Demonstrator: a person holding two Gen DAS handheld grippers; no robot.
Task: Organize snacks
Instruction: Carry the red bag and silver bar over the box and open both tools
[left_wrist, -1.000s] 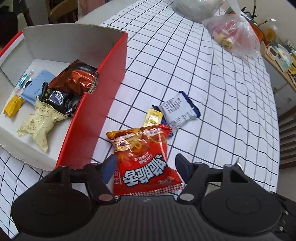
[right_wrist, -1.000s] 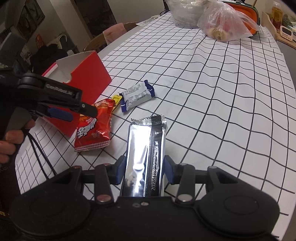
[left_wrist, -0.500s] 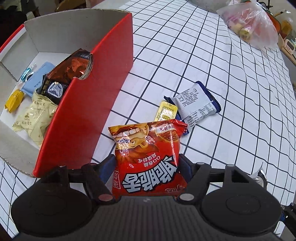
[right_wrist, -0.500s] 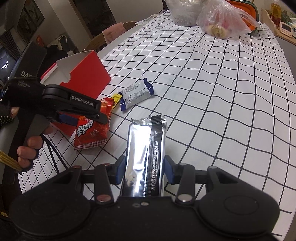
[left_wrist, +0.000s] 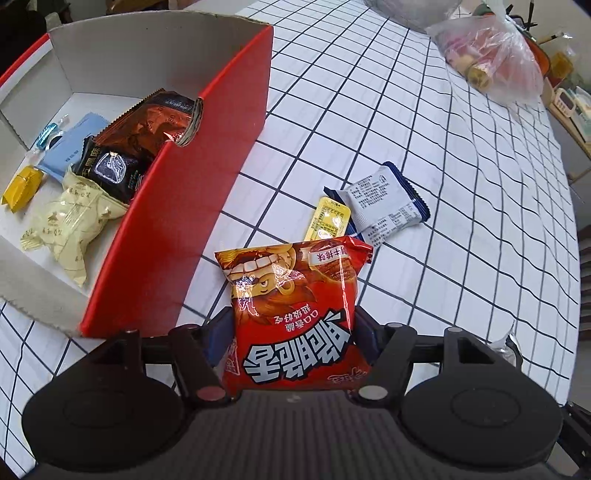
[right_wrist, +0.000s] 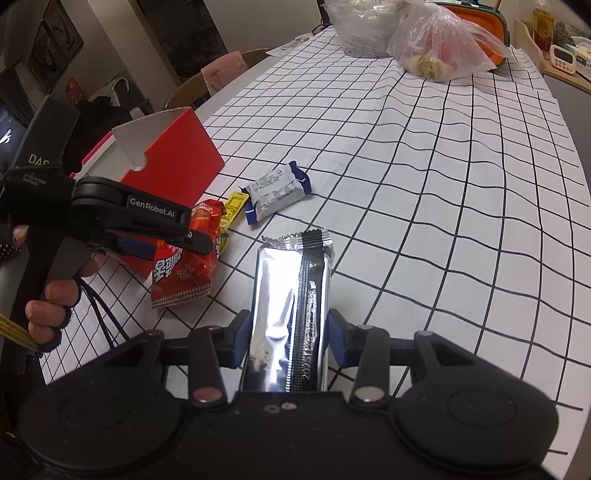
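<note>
Right, my left gripper (left_wrist: 291, 332) points steeply down, its jaws closing on the red chip bag (left_wrist: 295, 314), which bulges between the pads just beside the red box (left_wrist: 177, 240). My right gripper (right_wrist: 290, 338) angles down too, pinching the silver bar wrapper (right_wrist: 291, 306) lengthwise above the checked tablecloth (right_wrist: 443, 184). A hand (right_wrist: 51, 306) grips the left handle. Inside the box lie a copper-brown packet (left_wrist: 155, 122), a black packet (left_wrist: 114, 170), a cream pouch (left_wrist: 70, 225), a blue sachet (left_wrist: 70, 147) and a yellow candy (left_wrist: 22, 186). A white-and-blue packet (left_wrist: 384, 203) and yellow sachet (left_wrist: 328, 221) lie near the bag.
</note>
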